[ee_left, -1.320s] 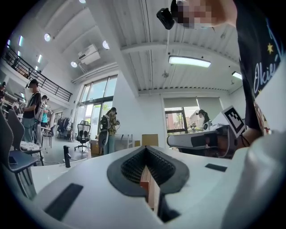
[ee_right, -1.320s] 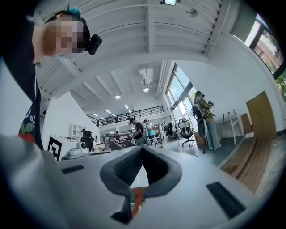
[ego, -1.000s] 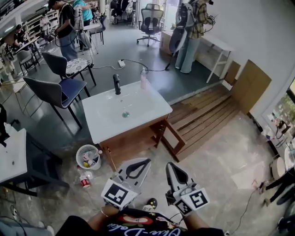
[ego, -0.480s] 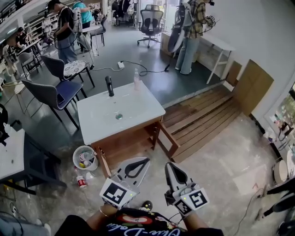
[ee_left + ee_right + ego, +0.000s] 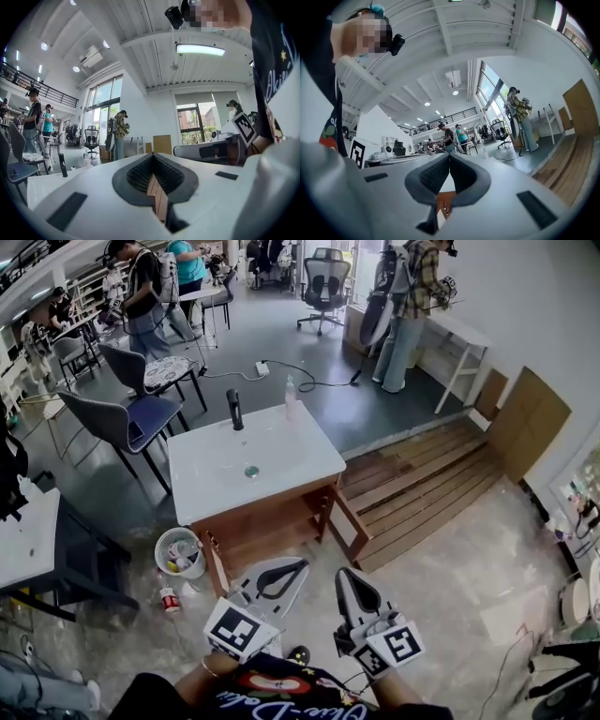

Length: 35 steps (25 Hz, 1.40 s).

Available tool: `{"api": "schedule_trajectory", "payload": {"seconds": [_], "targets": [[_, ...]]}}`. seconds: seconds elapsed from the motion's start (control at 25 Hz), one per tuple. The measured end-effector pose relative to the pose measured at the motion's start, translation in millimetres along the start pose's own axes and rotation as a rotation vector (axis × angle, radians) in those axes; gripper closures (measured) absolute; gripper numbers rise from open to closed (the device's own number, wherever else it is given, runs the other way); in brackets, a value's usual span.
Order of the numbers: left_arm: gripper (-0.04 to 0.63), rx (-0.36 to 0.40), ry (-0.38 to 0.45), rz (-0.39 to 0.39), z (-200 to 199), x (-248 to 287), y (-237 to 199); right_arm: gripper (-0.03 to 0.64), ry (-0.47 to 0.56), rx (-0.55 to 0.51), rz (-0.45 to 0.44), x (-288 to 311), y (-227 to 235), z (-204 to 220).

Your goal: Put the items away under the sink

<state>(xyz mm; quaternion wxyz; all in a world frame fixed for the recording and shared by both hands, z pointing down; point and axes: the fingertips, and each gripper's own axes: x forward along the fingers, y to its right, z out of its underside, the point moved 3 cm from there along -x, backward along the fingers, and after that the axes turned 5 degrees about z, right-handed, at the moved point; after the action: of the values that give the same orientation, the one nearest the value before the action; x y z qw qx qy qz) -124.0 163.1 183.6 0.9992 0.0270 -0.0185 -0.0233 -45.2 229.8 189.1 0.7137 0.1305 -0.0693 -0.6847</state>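
— White basket [image 5: 159, 547] with small things in it sits on the floor, left of the sink cabinet [image 5: 272, 521]. A little bottle [image 5: 170, 601] is on the floor just beside it.
— And your tools?
— Your left gripper [image 5: 292, 568] has its jaws pressed together on nothing. Your right gripper [image 5: 344, 576] is just the same

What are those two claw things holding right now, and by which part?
Nothing is held. The left gripper and the right gripper both have their fingers closed tip to tip, with no object between them.
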Motion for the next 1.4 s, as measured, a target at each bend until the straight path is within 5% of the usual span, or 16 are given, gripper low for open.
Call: {"api": "schedule_trajectory", "payload": {"seconds": [0.84, 1.4], "targets": [[0.588, 0.047, 0.015, 0.035, -1.8, 41.8, -42.3, 0.609, -0.002, -0.03, 0.023, 42.4, 27.1, -6.6], [0.588, 0.001, 0.035, 0.066, 3.5, 76.0, -66.2, 0.609, -0.027, -0.036, 0.072, 65.5, 57.2, -5.6]]}}
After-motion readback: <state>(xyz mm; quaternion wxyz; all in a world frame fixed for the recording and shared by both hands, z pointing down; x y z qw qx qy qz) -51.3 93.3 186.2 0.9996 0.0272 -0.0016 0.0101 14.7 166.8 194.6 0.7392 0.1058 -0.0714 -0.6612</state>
